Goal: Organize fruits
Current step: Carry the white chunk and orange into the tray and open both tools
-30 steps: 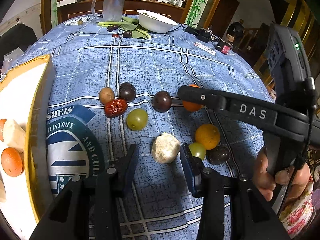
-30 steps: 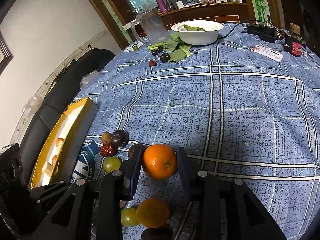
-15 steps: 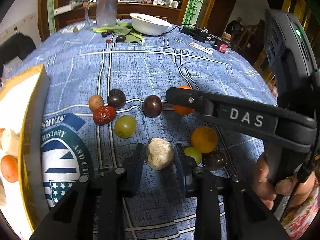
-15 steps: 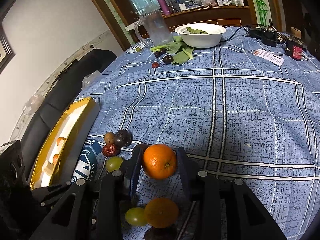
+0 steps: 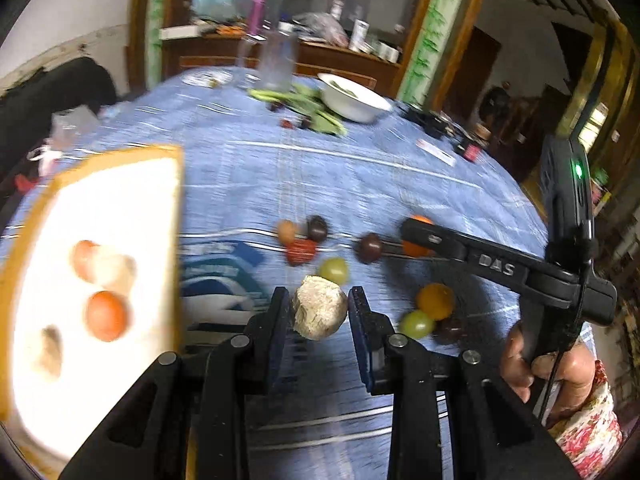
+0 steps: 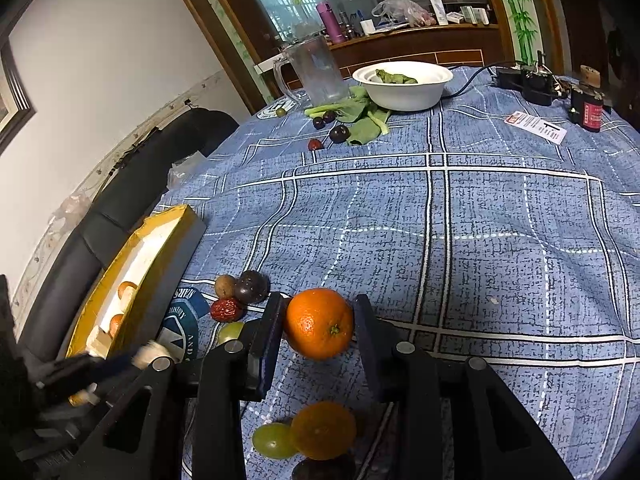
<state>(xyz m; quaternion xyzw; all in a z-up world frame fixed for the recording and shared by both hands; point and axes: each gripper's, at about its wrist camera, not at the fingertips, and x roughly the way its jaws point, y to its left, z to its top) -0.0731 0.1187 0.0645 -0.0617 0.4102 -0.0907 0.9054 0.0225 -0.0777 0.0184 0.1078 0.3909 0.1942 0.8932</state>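
Observation:
My left gripper [image 5: 319, 312] is shut on a pale rough white fruit [image 5: 319, 312] and holds it above the blue cloth, right of the yellow-rimmed white tray [image 5: 172, 216]. The tray holds orange fruits [image 5: 106, 315] and pale pieces. My right gripper [image 6: 319, 324] is shut on an orange [image 6: 319, 324] above the table; its black body shows in the left wrist view [image 5: 496, 268]. Loose on the cloth lie a red date [image 5: 301, 251], dark plums [image 5: 369, 247], green grapes [image 5: 333, 270] and an orange [image 5: 435, 301]. The tray also shows in the right wrist view [image 6: 160, 264].
At the far side stand a clear jug [image 6: 314, 70], a white bowl [image 6: 404, 84] with greens, leafy vegetables [image 6: 362, 120] with small dark fruits, a paper card [image 6: 536, 126], and black devices with a cable [image 6: 536, 84]. A black sofa [image 6: 132, 184] lies past the table's left edge.
My left gripper closed on the white fruit, lifted it and swung left toward the tray. My right gripper still holds the orange, slightly raised.

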